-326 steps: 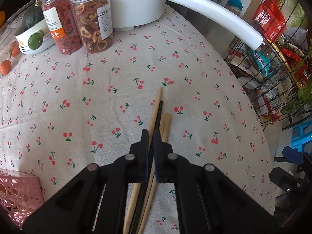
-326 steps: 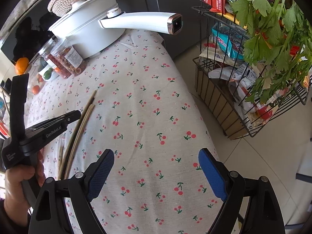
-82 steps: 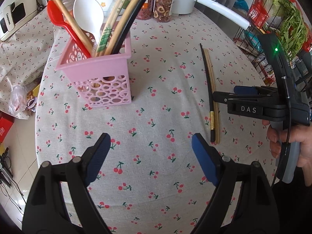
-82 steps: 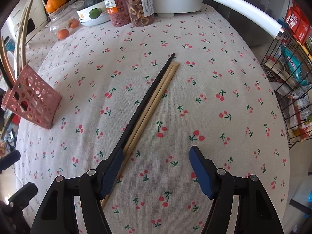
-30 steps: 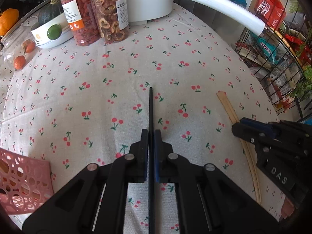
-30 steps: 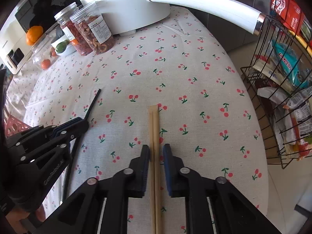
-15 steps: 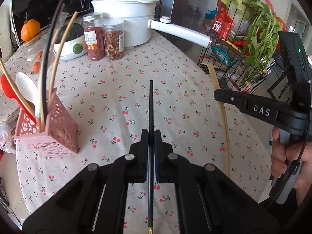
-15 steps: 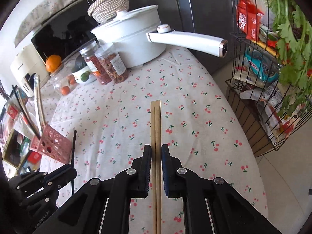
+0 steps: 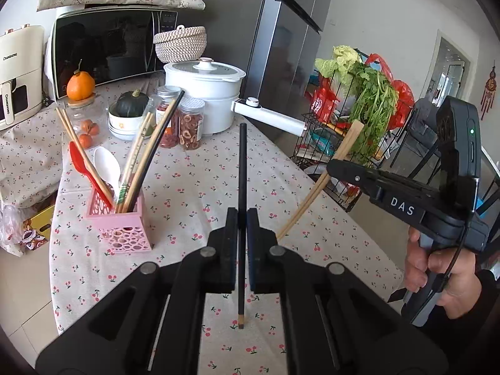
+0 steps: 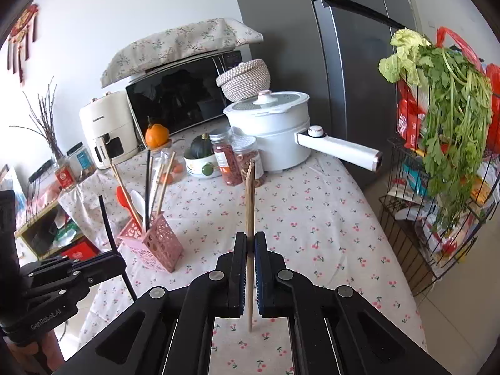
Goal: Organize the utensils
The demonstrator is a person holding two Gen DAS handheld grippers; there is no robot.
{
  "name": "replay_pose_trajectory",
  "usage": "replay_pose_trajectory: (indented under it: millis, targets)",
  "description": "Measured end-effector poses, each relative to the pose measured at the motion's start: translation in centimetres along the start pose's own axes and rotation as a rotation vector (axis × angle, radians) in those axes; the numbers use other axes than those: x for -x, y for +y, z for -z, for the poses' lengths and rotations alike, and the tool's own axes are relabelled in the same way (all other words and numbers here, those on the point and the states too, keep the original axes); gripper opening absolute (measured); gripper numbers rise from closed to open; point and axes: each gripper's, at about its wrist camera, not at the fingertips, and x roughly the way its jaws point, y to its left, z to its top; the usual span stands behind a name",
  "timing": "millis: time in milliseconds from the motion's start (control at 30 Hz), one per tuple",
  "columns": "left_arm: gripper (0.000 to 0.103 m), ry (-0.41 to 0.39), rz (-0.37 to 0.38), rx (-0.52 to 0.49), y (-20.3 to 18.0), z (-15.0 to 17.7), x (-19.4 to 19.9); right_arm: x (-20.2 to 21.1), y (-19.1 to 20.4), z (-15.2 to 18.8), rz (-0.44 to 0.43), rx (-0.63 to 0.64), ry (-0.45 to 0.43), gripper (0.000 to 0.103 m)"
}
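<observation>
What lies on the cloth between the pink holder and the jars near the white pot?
In the left wrist view, only bare cherry-print tablecloth lies between the pink holder and the jars; utensils leaning out of the holder cross above it.

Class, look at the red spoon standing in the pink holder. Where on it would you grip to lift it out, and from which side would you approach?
Grip the red spoon on its exposed upper part, just under the bowl, coming from above and its outer side. It leans away from the pink holder, while chopsticks and the white spoon crowd its inner side. Its lower handle is hidden in the holder.
</observation>
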Motion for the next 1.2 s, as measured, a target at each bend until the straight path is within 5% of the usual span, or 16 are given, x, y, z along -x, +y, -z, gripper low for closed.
replay_pose_trajectory:
  millis: [267, 333, 400, 467, 633, 700, 733, 933, 1000, 1067, 1200]
  targets:
    - [0.006, -0.057, -0.015, 0.022, 1.0, -0.6, 2.4, -2.0, -0.6, -0.9, -0.106, -0.078, 0.092, 0.007]
    - [0.006, -0.056, -0.022, 0.032, 1.5, -0.5, 2.4, -3.5, -1.6, -0.8, -0.13, -0.125, 0.162, 0.014]
    - [0.006, -0.047, -0.025, 0.043, 2.0, -0.4, 2.3, -5.2, -2.3, -0.5, -0.118, -0.148, 0.237, 0.035]
    - [0.006, -0.04, -0.026, 0.052, 2.4, -0.3, 2.2, -7.0, -2.7, 0.1, -0.074, -0.154, 0.292, 0.043]
    - [0.006, -0.023, -0.034, 0.071, 3.4, 0.0, 2.0, -11.7, -2.6, 1.4, -0.034, -0.182, 0.422, 0.038]
    - [0.006, -0.02, -0.034, 0.081, 3.8, 0.1, 2.1, -12.7, -2.7, 1.4, -0.054, -0.21, 0.407, 0.007]
    - [0.006, -0.019, -0.036, 0.085, 4.0, 0.2, 2.2, -13.2, -2.9, 1.4, -0.058, -0.221, 0.403, 0.007]
    - [0.006, -0.006, -0.049, 0.108, 5.4, 0.4, 2.7, -14.6, -5.3, 1.4, 0.028, -0.304, 0.426, 0.012]
    - [0.006, -0.004, -0.057, 0.116, 5.7, 0.4, 2.8, -15.3, -5.7, 1.9, 0.02, -0.336, 0.481, 0.03]
    - [0.006, -0.004, -0.06, 0.131, 6.2, 0.3, 2.8, -16.3, -4.6, 3.0, 0.028, -0.301, 0.552, 0.041]
    - [0.006, -0.009, -0.06, 0.147, 6.7, 0.2, 3.2, -17.9, -0.9, 4.7, 0.038, -0.185, 0.603, 0.041]
